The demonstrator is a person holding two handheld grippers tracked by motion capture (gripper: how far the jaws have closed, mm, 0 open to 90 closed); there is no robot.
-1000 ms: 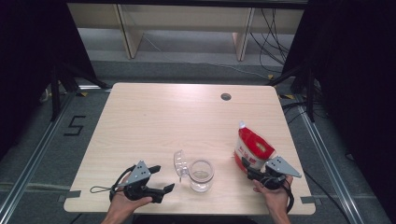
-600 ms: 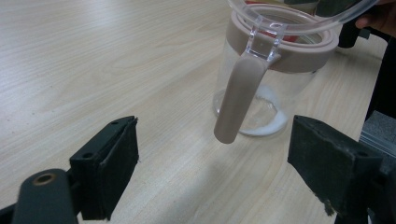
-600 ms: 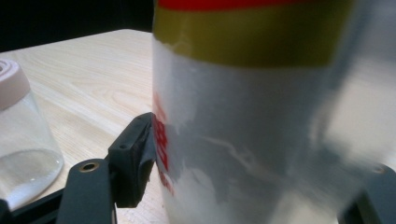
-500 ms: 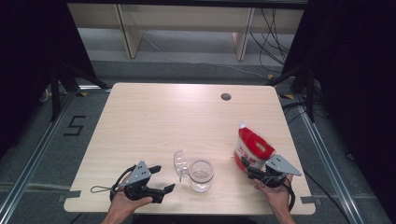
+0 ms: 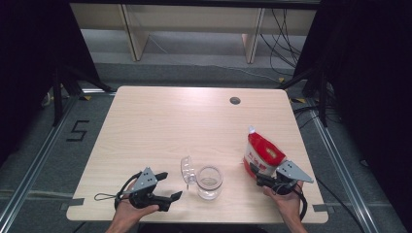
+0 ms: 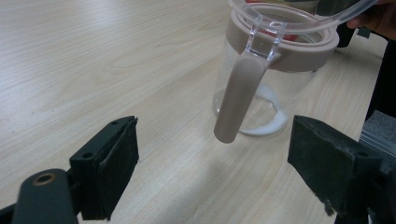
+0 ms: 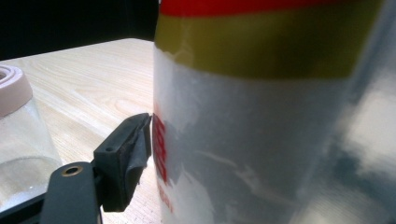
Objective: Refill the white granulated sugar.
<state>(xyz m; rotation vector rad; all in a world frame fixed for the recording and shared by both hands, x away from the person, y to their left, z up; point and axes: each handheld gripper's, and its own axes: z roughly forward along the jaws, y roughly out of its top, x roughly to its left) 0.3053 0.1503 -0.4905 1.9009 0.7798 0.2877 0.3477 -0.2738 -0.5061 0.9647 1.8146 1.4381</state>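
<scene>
High view: one pale wood table, and on it one bag, one jar, one lid, two grippers. Largest after the table is the red-and-white bag, standing just ahead of the right gripper, whose jaws are pressed around its base — in the right gripper view one pad lies against the bag's side. One clear jar stands between the two grippers, a little white powder at its bottom. Its hinged lid is flipped open, toward the left gripper. That gripper's jaws are spread wide, holding nothing — the jar's latch hangs just ahead of them.
</scene>
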